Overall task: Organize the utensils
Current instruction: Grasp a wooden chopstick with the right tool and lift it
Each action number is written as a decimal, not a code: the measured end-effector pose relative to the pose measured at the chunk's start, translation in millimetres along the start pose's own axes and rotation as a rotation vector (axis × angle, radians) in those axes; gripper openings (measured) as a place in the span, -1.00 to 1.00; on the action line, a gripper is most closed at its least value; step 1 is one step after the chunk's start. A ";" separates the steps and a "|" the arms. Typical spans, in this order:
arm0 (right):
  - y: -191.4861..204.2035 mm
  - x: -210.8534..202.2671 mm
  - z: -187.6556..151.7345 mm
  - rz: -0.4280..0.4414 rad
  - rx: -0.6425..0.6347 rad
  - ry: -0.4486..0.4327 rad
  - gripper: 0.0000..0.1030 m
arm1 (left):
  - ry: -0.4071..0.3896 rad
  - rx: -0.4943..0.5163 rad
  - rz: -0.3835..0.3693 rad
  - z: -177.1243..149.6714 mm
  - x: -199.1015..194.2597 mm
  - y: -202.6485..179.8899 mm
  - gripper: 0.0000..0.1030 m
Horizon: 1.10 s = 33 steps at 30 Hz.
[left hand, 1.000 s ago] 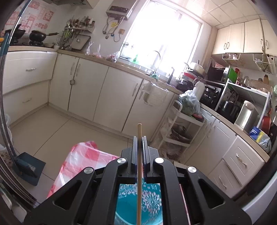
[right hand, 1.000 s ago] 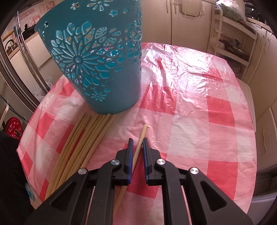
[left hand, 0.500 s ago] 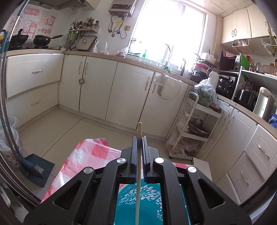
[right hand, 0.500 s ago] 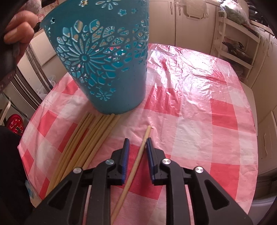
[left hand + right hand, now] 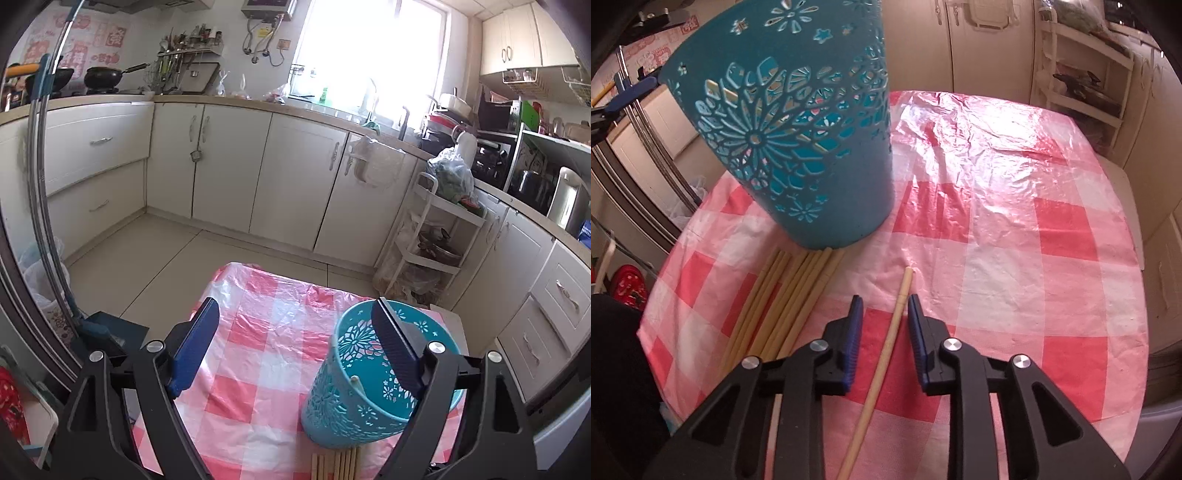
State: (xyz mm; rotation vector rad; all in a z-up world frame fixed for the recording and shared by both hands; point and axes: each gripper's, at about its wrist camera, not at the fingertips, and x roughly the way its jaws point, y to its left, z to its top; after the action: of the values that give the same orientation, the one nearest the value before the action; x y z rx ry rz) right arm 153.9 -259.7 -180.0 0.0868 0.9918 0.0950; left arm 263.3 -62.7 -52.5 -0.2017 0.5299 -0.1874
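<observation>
Checkered tabletop (image 5: pixel 997 229): left gripper (image 5: pixel 291 343) just sprang wide and empty above the teal holder (image 5: pixel 369 387), while right gripper (image 5: pixel 882 314) has been narrowing around a loose chopstick (image 5: pixel 886 350), not pinching yet.

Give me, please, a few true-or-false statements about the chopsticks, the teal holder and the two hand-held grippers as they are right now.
1. The left hand-held gripper grips a chopstick. False: its jaws stand wide and empty, having just been opening.
2. One chopstick leans inside the teal holder. True.
3. The single chopstick lies between the right hand-held gripper jaws, not clamped. True.
4. The chopstick bundle lies right of the single chopstick. False: left.
5. The tablecloth is blue. False: red-and-white checked.
</observation>
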 end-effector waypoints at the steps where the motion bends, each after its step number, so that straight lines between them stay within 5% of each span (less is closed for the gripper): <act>1: 3.5 1.0 0.6 -0.032 -0.017 0.000 -0.70 | 0.004 -0.026 -0.006 -1.5 -1.2 8.4 0.60; 7: 21.1 -1.0 -1.5 -0.146 -0.111 0.025 -0.80 | 0.074 -0.105 0.007 -9.2 11.2 41.7 0.60; 15: -14.4 -14.7 -3.1 0.003 0.096 -0.011 -0.90 | 0.045 -0.047 0.087 -10.4 6.8 42.8 0.61; 33: -4.9 -133.8 57.2 0.313 0.166 -0.432 -0.89 | 0.056 0.015 0.123 -15.5 11.7 24.5 0.76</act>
State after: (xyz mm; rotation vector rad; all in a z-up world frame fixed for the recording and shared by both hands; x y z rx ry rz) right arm 129.3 -282.3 -38.2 0.3991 0.5465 0.2687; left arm 268.2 -44.0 -77.0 -0.1487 0.5950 -0.0781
